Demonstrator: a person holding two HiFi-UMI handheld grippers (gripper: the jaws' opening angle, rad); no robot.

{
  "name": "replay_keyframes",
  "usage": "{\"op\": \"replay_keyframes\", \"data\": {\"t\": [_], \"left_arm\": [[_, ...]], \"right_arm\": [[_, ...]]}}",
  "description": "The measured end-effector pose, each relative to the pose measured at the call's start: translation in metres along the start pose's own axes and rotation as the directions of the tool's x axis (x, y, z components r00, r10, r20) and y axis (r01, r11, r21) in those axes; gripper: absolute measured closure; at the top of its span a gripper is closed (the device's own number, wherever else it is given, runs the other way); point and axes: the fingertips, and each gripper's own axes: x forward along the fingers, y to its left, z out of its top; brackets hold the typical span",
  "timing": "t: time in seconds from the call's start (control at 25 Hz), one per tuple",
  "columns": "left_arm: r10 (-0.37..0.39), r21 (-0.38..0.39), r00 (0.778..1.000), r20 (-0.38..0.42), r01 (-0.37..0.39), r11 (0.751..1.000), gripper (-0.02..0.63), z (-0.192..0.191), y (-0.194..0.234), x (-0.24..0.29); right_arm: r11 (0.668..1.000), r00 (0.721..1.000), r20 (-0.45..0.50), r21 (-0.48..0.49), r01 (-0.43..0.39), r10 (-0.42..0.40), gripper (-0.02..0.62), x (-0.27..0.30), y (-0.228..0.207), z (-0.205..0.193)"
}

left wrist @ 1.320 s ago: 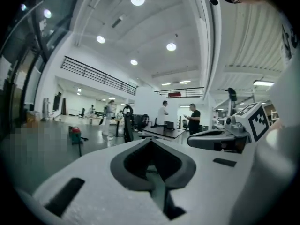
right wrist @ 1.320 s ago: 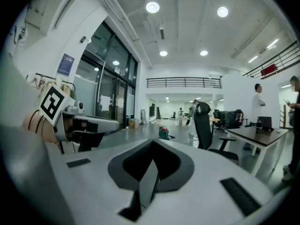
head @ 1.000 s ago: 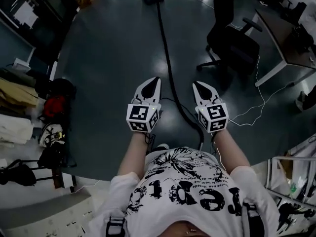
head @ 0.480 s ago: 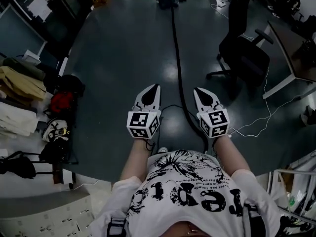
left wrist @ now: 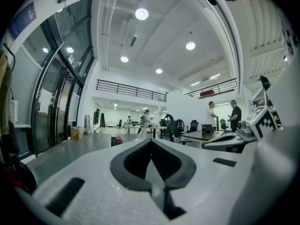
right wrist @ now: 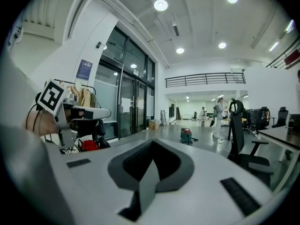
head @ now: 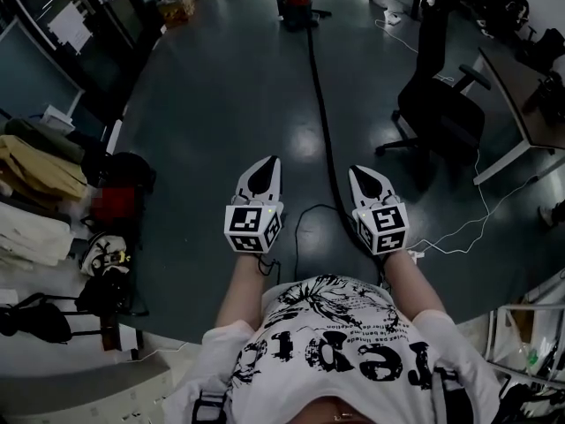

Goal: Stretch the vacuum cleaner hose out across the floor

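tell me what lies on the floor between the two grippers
In the head view, the black hose runs along the floor between the left gripper and right gripper, closer to the right one. A thin dark cable loops beside it.

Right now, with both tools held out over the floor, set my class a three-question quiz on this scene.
1. True or false: the left tool and the right tool are both shut and hold nothing.
2. Multiple choice: in the head view, the black hose runs away from the person
A) to the left of both tools
B) between the two tools
C) to the right of both tools
3. Short answer: what stands at the hose's far end?

Key: 1 true; 2 B; 3 the red vacuum cleaner.
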Motion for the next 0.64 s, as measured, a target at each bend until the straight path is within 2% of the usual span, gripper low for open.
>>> {"op": "replay_keyframes", "data": {"t": [0.24, 0.48, 0.64], "left_arm": [[-0.019, -0.007, 1.000, 0.001, 0.019, 1.000, 0.601, -0.001, 0.028, -0.011], [-0.015, 0.000, 1.000, 0.020, 0.015, 1.000, 0.601, 0.003, 0.051, -0.017], [-0.008, 0.001, 1.000, 0.004, 0.008, 1.000, 0.601, -0.005, 0.073, -0.029]], "right_arm": [[1.000, 0.999, 0.040, 0.011, -0.023, 0.022, 0.591, 0.015, 0.031, 0.007], [1.000, 1.000, 0.028, 0.001, 0.013, -0.013, 0.592, 0.029, 0.041, 0.012], [1.000, 1.000, 0.013, -0.001, 0.017, -0.017, 0.591, 0.041, 0.060, 0.005]]}}
